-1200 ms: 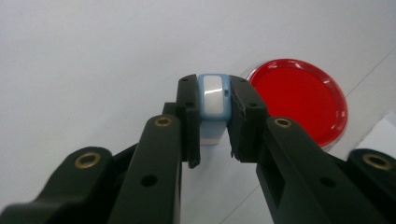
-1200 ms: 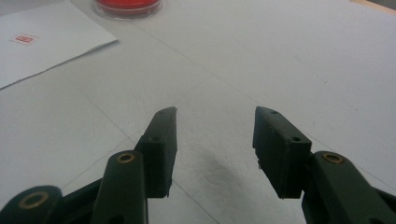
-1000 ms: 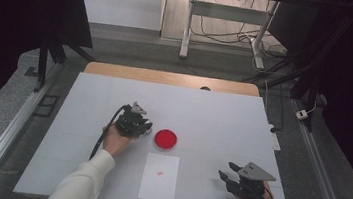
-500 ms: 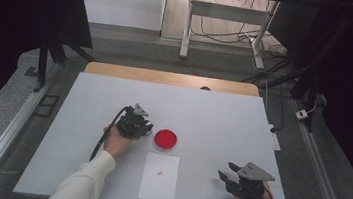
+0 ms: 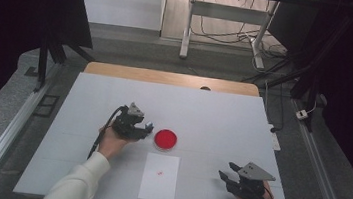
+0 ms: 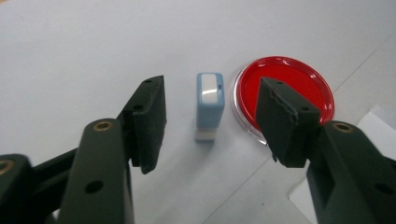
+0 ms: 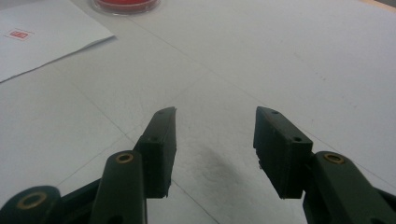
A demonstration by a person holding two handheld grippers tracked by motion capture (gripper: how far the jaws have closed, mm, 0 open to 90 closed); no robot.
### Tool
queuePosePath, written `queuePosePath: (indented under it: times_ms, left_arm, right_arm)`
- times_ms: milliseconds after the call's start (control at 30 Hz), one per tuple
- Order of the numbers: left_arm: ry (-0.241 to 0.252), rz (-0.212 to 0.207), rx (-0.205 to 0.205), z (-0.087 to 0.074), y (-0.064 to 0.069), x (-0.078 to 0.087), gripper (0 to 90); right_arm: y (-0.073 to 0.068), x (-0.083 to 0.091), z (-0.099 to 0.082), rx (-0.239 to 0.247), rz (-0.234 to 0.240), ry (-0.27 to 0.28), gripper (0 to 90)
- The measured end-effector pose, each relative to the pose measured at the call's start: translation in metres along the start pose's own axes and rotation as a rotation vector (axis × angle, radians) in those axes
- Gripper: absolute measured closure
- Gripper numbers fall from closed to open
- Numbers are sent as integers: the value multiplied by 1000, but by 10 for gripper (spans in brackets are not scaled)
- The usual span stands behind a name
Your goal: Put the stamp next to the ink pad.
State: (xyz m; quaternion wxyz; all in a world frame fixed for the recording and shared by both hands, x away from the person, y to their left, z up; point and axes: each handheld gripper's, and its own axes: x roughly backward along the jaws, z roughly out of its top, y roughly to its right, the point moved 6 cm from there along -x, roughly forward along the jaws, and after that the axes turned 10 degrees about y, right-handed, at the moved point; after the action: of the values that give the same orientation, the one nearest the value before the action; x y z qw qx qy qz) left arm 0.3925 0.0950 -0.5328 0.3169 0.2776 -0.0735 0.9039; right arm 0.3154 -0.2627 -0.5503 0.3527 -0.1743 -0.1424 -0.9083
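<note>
My left claw (image 5: 147, 129) sits left of centre on the white tabletop (image 5: 223, 115), and its jaws have just been opening: they now stand apart with the small pale-blue plastic stamp (image 6: 208, 103) upright on the tabletop between them, neither pad touching it. Just beside the stamp, to its right, lies the round red ink pad in its clear shallow dish (image 5: 165, 139), close but, as far as I can tell, not touching. Nearer to me and a little further right is the white sheet of paper (image 5: 159, 177), which already bears one small red stamp mark (image 5: 159, 172) near its middle. Judging by that, I would say the inking and stamping are done and the stamp has been set back down by the ink pad; what is left is little more than drawing my left hand away. My right claw (image 5: 226, 178) rests idle well to the right, its jaws apart with nothing between them. The mark's design is too small to read, the stamp's printing face is hidden against the tabletop, and my right jaw covers the ink pad's near edge.
</note>
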Motion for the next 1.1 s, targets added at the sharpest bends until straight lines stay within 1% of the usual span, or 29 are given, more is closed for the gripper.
queuePosePath:
  times_ms: [67, 100, 300, 467, 633, 700, 867, 1033, 1100]
  left_arm:
    - [0, -9, 1, -2, 2, 5, 411]
    - [-2, -7, -7, -3, 3, 8, 405]
    - [31, -17, -8, -6, 8, 26, 383]
    - [63, -46, -19, -6, 17, 39, 376]
    - [88, -69, -33, -7, 26, 51, 368]
    - [100, -80, -33, -9, 29, 57, 368]
    - [114, -101, -18, -18, 32, 71, 365]
    - [124, -97, -14, -33, 34, 84, 352]
    - [126, -93, -12, -39, 33, 90, 349]
  right_arm:
    - [0, 0, 0, 0, -1, 0, 487]
    - [0, 0, 0, -1, 0, -1, 486]
    - [-1, 0, 0, 2, 3, 4, 482]
    - [-2, 1, 1, 9, 0, 10, 476]
    - [-3, 1, 3, 12, 13, 25, 469]
    - [-3, 1, 3, 15, 19, 31, 466]
    - [-4, 2, 4, 24, 31, 44, 451]
    - [-6, 4, 7, 27, 47, 70, 439]
    - [-6, 5, 7, 33, 46, 67, 437]
